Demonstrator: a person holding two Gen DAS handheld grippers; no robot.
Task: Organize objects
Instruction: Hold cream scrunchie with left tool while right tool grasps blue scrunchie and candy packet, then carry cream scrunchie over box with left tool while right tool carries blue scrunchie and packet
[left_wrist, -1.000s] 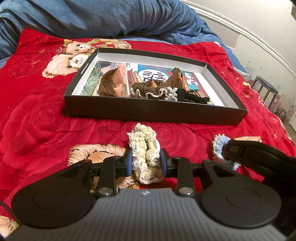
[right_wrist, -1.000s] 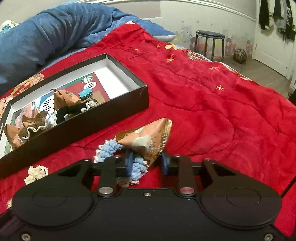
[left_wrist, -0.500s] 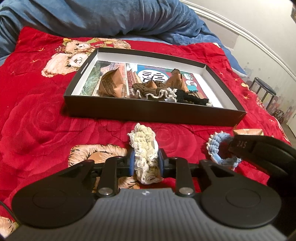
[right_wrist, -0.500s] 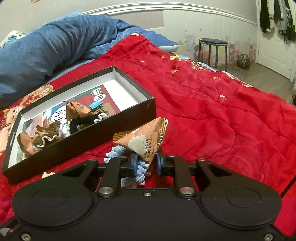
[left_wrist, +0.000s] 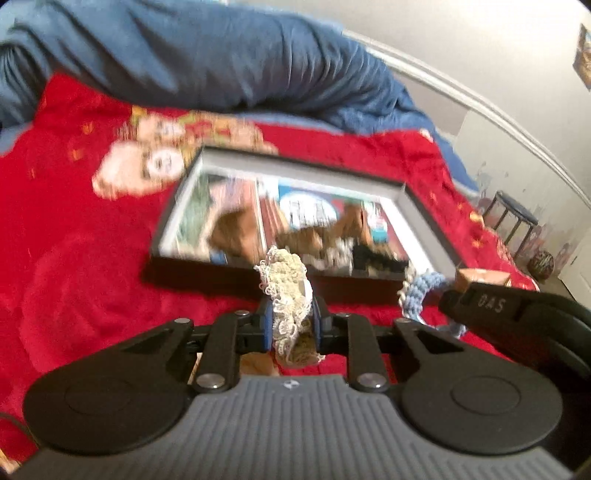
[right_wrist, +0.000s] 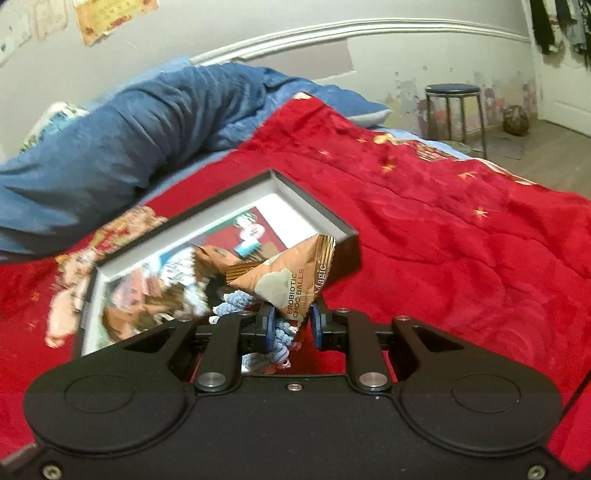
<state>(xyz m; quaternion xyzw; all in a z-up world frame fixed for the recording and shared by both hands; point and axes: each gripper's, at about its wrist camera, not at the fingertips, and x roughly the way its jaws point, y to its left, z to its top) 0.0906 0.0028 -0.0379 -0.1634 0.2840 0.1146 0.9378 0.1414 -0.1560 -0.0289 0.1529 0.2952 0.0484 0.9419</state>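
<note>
My left gripper (left_wrist: 290, 317) is shut on a cream lace scrunchie (left_wrist: 284, 280), held clear of the red blanket in front of the black box (left_wrist: 207, 273). In the right wrist view, my right gripper (right_wrist: 290, 321) is shut on a brown snack packet (right_wrist: 291, 284) together with a blue knitted scrunchie (right_wrist: 236, 301), which hangs from its jaws. Both are raised near the box's right corner (right_wrist: 347, 254). The left wrist view also shows the blue scrunchie (left_wrist: 421, 288) at the right. The box holds several brown packets, scrunchies and a blue clip (right_wrist: 247, 247), all blurred.
A red plush blanket (right_wrist: 443, 240) covers the bed. Behind the box lies a bunched blue duvet (left_wrist: 221, 62). Past the bed's far edge a stool (right_wrist: 454, 110) and a ball (right_wrist: 517, 120) stand on the floor by the wall.
Both grippers have risen, lifting their loads off the blanket and drawing closer to the box. The left jaws tightened on the cream scrunchie, and the right jaws on the packet and blue scrunchie.
</note>
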